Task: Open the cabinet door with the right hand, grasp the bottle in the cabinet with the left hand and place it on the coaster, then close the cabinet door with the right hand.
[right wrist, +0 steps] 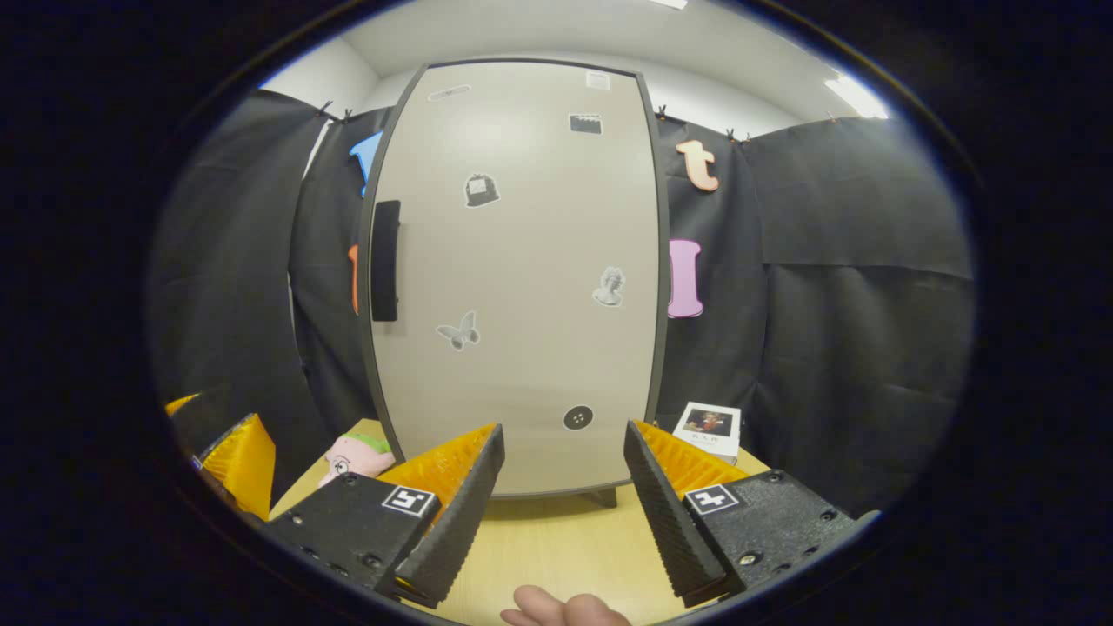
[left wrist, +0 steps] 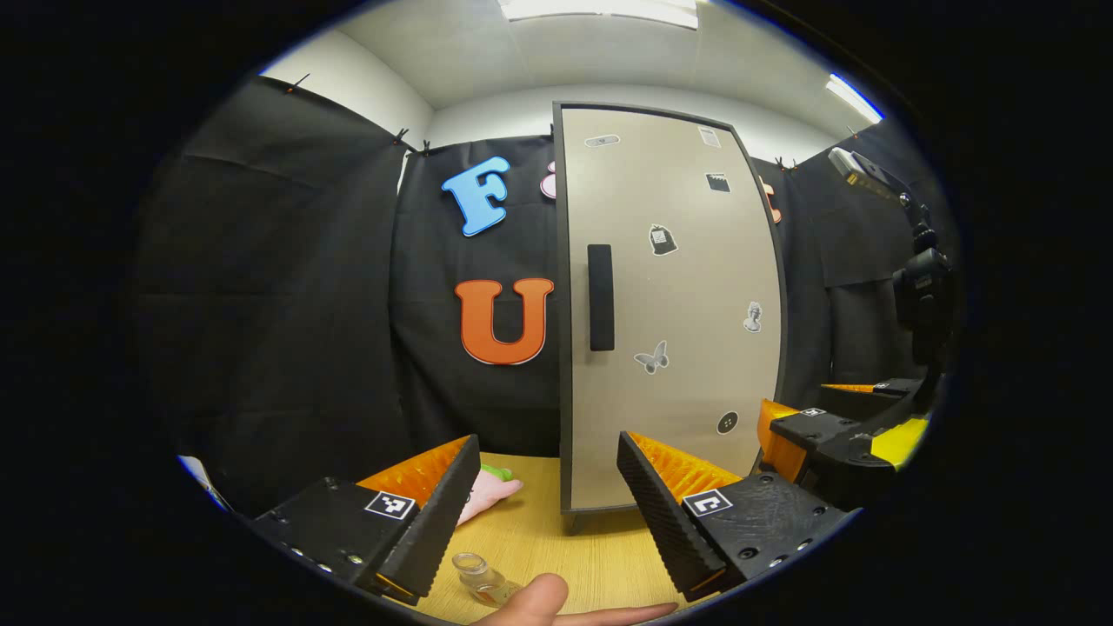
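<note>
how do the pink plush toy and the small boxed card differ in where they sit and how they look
The pink plush toy lies soft and rounded on the table left of the cabinet; the boxed card is flat, white and rectangular, at the cabinet's right. The toy has green on it; the card bears a dark picture. Both rest on the wooden table.

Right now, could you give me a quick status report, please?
Both claws open, left, right. Cabinet door shut, handle untouched. Small jar on table by left claw.

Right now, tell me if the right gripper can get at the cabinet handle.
Probably yes: the right gripper is open, facing the shut cabinet door, and nothing stands between it and the handle, up to its left.
</note>
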